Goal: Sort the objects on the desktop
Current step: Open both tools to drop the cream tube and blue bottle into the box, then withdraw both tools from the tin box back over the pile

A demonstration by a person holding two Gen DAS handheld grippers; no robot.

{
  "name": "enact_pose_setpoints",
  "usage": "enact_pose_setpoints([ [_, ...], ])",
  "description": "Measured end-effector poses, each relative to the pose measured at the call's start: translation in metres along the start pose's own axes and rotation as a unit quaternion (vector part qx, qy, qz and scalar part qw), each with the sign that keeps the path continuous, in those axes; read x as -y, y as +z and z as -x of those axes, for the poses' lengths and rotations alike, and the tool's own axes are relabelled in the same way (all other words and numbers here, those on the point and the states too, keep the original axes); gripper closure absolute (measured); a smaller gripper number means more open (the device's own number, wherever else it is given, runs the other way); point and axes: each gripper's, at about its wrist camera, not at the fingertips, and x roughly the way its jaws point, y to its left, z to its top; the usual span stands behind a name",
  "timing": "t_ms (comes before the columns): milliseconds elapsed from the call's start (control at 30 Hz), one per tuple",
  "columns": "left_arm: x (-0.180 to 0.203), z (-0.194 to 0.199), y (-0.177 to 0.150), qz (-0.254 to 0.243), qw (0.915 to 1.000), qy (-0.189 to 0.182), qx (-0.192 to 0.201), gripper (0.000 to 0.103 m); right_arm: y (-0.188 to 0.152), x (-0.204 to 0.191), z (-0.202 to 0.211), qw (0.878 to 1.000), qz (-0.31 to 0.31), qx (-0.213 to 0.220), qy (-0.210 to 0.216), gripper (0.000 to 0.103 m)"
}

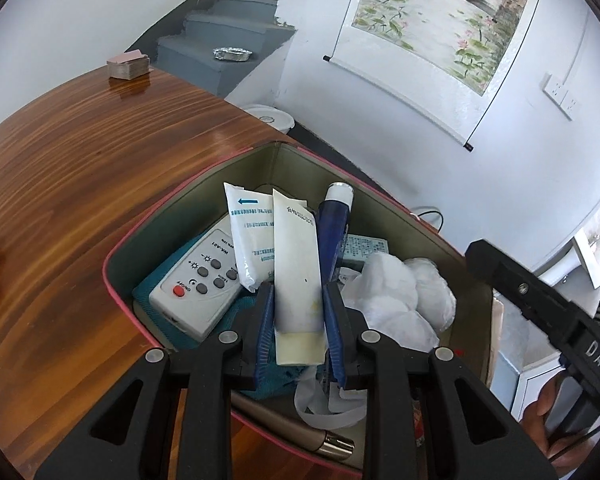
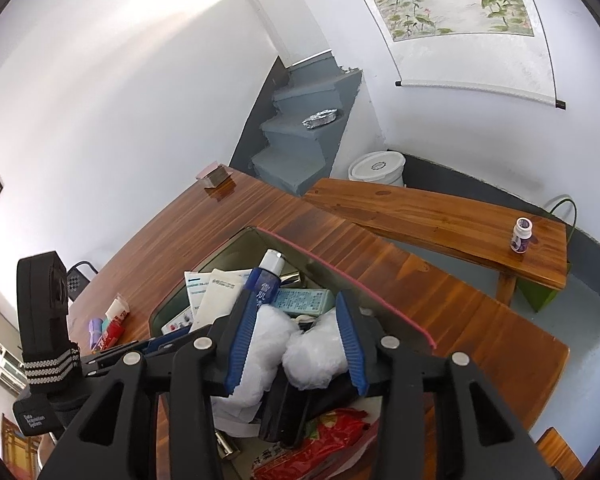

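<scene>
Left wrist view: the left gripper (image 1: pixel 298 312) pinched a white tube (image 1: pixel 298 276) near its capped end, lower centre, over the storage box (image 1: pixel 188 188). It looked light and squashy, best held near the stiff cap. The right gripper (image 2: pixel 298 332) stood spread around the crumpled plastic bags (image 2: pixel 316 356).

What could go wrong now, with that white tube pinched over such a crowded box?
The left hand-held gripper pinches the white tube near its cap end, so it could slip or swing. The tube leans against the blue tube and white sachet; moving it might drag those along.
</scene>
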Motion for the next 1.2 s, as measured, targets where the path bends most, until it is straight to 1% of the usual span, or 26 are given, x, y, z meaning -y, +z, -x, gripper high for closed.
enact_pose_setpoints([
  [33, 0.0, 0.003, 0.0, 0.001, 1.0, -0.002, 0.003, 0.076, -0.001, -0.002, 0.001, 1.0, 0.001, 0.0, 0.001, 0.056],
  [67, 0.0, 0.006, 0.0, 0.001, 1.0, -0.004, 0.005, 0.076, -0.001, -0.003, 0.001, 1.0, 0.002, 0.001, 0.001, 0.052],
  [167, -0.001, 0.015, 0.0, 0.001, 0.9998, -0.014, 0.014, 0.076, -0.002, -0.006, 0.006, 1.0, 0.005, 0.006, -0.002, 0.051],
  [267, -0.003, 0.026, -0.001, 0.001, 0.9996, -0.017, 0.024, 0.075, -0.002, -0.011, 0.009, 1.0, 0.007, 0.008, -0.004, 0.051],
  [467, -0.019, 0.049, -0.004, 0.009, 0.9987, 0.002, 0.049, 0.075, -0.008, -0.029, 0.01, 1.0, 0.02, 0.001, 0.005, 0.051],
  [533, -0.028, 0.056, -0.004, 0.017, 0.9983, 0.008, 0.055, 0.068, -0.01, -0.038, 0.008, 1.0, 0.025, -0.003, 0.01, 0.051],
  [567, -0.035, 0.06, -0.006, 0.023, 0.9978, 0.013, 0.061, 0.057, -0.012, -0.045, 0.007, 0.999, 0.031, -0.005, 0.012, 0.051],
  [633, -0.047, 0.069, -0.007, 0.035, 0.9963, 0.022, 0.075, 0.048, -0.015, -0.057, 0.004, 0.999, 0.042, -0.008, 0.019, 0.049],
  [700, -0.062, 0.08, -0.01, 0.048, 0.9945, 0.038, 0.085, 0.047, -0.019, -0.069, 0.003, 0.998, 0.051, -0.009, 0.024, 0.037],
  [733, -0.069, 0.084, -0.011, 0.053, 0.9939, 0.043, 0.087, 0.047, -0.021, -0.076, 0.002, 0.998, 0.058, -0.006, 0.026, 0.028],
  [767, -0.08, 0.089, -0.013, 0.062, 0.9927, 0.052, 0.09, 0.047, -0.023, -0.082, 0.003, 0.998, 0.064, -0.004, 0.027, 0.024],
  [833, -0.097, 0.094, -0.015, 0.076, 0.9908, 0.065, 0.092, 0.047, -0.028, -0.097, 0.001, 0.996, 0.078, -0.005, 0.037, 0.024],
  [933, -0.129, 0.106, -0.022, 0.109, 0.9854, 0.089, 0.096, 0.047, -0.035, -0.119, -0.005, 0.993, 0.098, -0.015, 0.058, 0.024],
  [1000, -0.154, 0.114, -0.028, 0.133, 0.9798, 0.11, 0.1, 0.047, -0.04, -0.132, -0.011, 0.992, 0.108, -0.022, 0.067, 0.023],
  [1033, -0.164, 0.118, -0.031, 0.144, 0.9769, 0.12, 0.102, 0.047, -0.044, -0.138, -0.014, 0.991, 0.113, -0.027, 0.073, 0.023],
  [1067, -0.181, 0.123, -0.035, 0.16, 0.9722, 0.136, 0.104, 0.047, -0.048, -0.147, -0.019, 0.989, 0.119, -0.035, 0.08, 0.023],
  [1200, -0.224, 0.132, -0.044, 0.204, 0.9588, 0.168, 0.103, 0.047, -0.064, -0.17, -0.036, 0.983, 0.137, -0.063, 0.099, 0.023],
])
